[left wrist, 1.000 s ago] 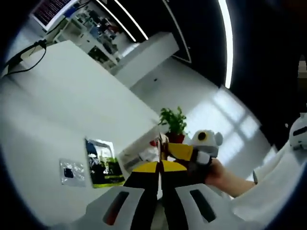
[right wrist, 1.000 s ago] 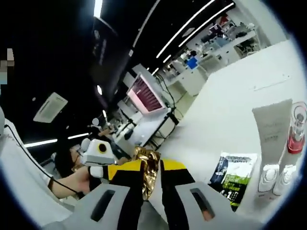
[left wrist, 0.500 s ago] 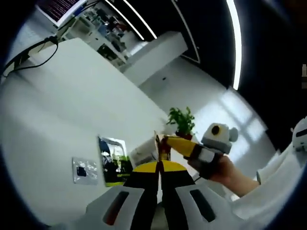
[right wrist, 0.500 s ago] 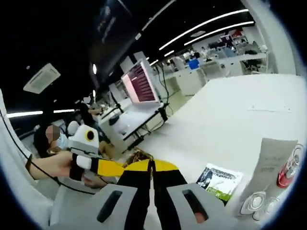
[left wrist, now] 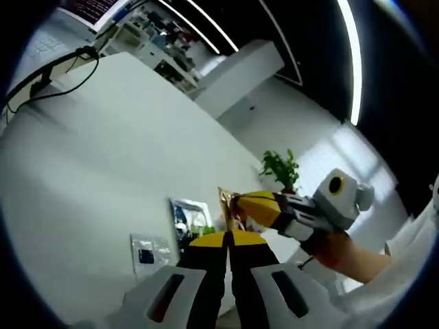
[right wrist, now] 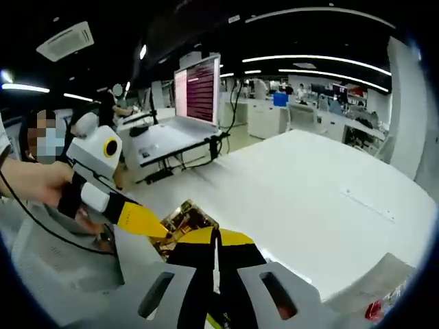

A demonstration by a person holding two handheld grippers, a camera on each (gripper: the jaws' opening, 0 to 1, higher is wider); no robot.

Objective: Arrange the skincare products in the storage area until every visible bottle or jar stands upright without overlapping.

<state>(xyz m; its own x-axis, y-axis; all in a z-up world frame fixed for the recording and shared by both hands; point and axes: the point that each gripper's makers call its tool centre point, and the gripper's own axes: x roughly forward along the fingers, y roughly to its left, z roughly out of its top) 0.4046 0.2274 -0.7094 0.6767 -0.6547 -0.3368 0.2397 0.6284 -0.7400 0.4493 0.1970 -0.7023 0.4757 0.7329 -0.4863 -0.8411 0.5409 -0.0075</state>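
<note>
A crumpled gold foil sachet (right wrist: pixel 182 218) hangs above the white table (right wrist: pixel 322 199), between my two grippers. My right gripper (right wrist: pixel 216 240) is shut, with the sachet's edge at its yellow tips. My left gripper (right wrist: pixel 167 234) comes in from the left, its tip on the same sachet. In the left gripper view the sachet (left wrist: pixel 226 201) stands edge-on just above my shut left gripper (left wrist: pixel 228 238), and the right gripper (left wrist: pixel 236 201) pinches it from the right. A green sachet (left wrist: pixel 191 216) and a silver sachet (left wrist: pixel 148 251) lie flat on the table. A white tube (right wrist: pixel 370 281) stands at lower right.
A monitor (right wrist: pixel 199 89) on a stand is beyond the table's far edge. A black cable (left wrist: pixel 51 68) trails across the table's far corner. A potted plant (left wrist: pixel 281 168) stands at the other end. A person's hand (left wrist: pixel 343 250) holds the right gripper.
Both views have swung. The right gripper view turned away from the tube and bottles toward the monitor. The gold sachet stays held between the two grippers, which have drawn slightly apart.
</note>
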